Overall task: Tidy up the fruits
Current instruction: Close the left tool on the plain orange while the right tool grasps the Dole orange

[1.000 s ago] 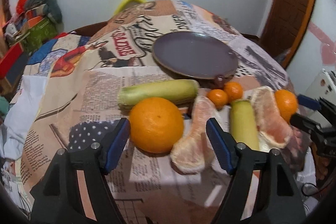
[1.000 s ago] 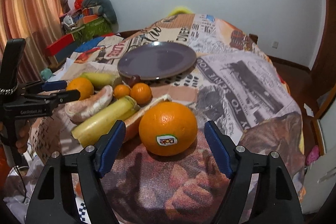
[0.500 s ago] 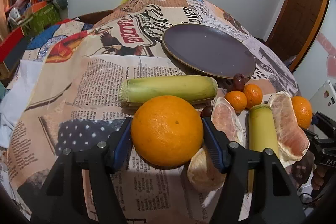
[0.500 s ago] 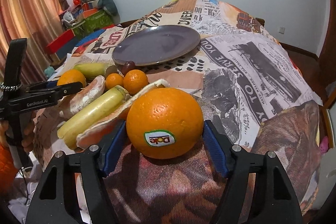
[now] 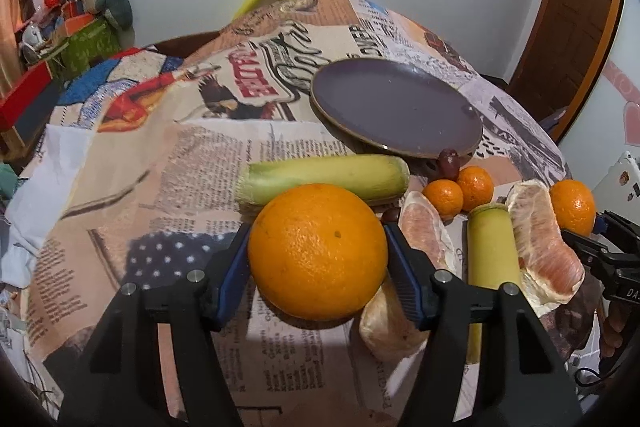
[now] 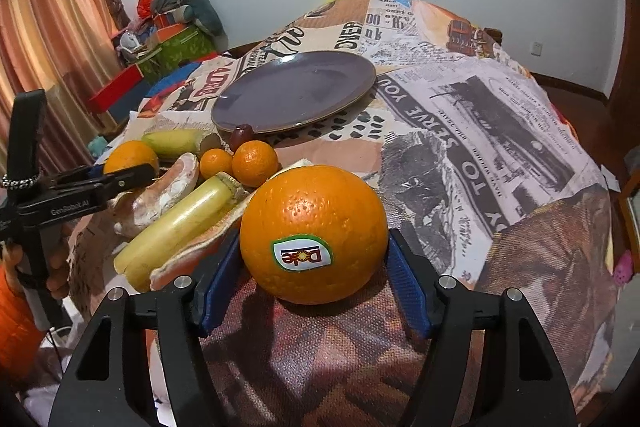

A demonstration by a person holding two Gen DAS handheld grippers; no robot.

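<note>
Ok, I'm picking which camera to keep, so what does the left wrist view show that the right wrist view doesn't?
Only the left wrist view shows a small dark fruit tucked beside the plain orange in the left tool. Only the right wrist view shows the wall socket and the sticker on the labelled orange in the right tool. Both show the plate, two tangerines and both oranges.
</note>
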